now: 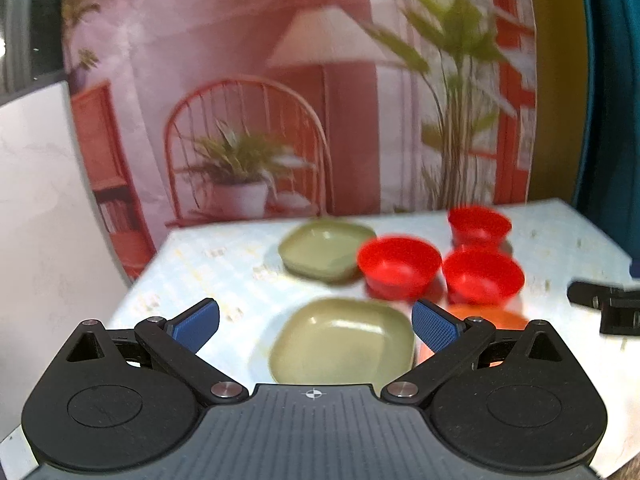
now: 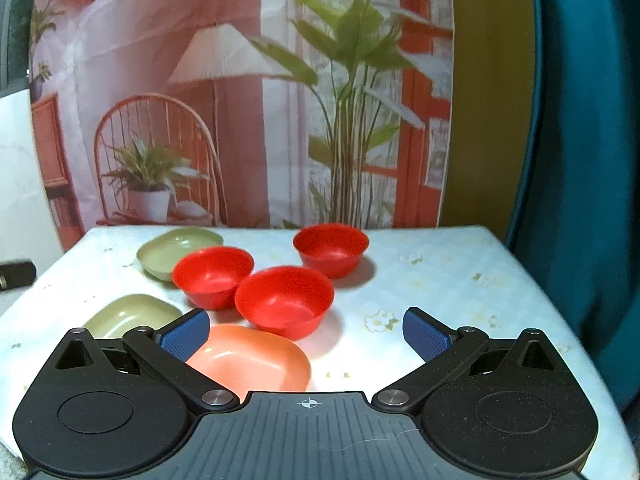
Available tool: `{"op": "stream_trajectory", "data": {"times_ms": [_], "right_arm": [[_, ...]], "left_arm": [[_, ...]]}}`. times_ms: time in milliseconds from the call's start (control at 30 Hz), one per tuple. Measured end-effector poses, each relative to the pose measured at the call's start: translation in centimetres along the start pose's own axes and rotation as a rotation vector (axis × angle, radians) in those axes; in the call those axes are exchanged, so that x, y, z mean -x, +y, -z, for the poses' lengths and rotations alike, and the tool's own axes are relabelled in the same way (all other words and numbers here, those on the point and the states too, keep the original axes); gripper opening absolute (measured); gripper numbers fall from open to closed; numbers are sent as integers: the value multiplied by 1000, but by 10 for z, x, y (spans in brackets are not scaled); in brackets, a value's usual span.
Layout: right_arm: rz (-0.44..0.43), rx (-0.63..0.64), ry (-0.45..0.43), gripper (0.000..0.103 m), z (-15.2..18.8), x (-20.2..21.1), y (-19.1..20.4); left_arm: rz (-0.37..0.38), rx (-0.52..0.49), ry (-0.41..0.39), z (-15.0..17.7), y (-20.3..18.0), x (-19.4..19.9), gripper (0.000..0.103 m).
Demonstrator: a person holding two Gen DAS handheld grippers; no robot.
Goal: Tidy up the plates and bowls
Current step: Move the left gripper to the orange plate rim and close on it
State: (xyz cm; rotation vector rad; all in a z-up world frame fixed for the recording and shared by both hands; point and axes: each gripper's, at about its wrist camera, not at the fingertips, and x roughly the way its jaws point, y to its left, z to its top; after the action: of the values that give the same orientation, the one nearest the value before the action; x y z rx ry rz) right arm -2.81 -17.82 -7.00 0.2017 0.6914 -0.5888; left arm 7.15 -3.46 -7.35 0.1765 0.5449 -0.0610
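While tongs gape, green plate between.

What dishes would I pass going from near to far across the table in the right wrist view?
Salmon plate → near olive-green plate → nearest red bowl → left red bowl → far red bowl → far olive-green plate. The last two sit at almost the same depth.

Left tool and right tool: same build. Black matte housings, two round hub discs each, triangular cutouts at outer corners. Black linkage arms on silver pivot pins. Blue textured fingers. Grey ribbed centre plate with white crosshair mark.
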Motion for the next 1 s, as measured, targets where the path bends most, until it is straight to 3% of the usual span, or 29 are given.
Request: {"op": "stream_trajectory", "data": {"times_ms": [133, 267, 433, 667, 833, 1000], "right_arm": [[-7, -13, 33, 102, 5, -23, -4], [-14, -8, 70, 101, 13, -41, -6], [-17, -26, 124, 98, 22, -57, -13], [-30, -36, 165, 93, 28, -73, -17], [-43, -38, 191, 85, 31, -81, -19], [-48, -40, 208, 78, 35, -85, -22]], "left_arm": [[-12, -33, 10, 7, -7, -19, 102], [24, -17, 36, 11, -14, -35, 100], [100, -17, 109, 17, -22, -56, 83], [159, -5, 157, 22, -27, -72, 70], [147, -28, 230, 25, -34, -85, 54], [197, -25, 248, 27, -35, -83, 42]]}}
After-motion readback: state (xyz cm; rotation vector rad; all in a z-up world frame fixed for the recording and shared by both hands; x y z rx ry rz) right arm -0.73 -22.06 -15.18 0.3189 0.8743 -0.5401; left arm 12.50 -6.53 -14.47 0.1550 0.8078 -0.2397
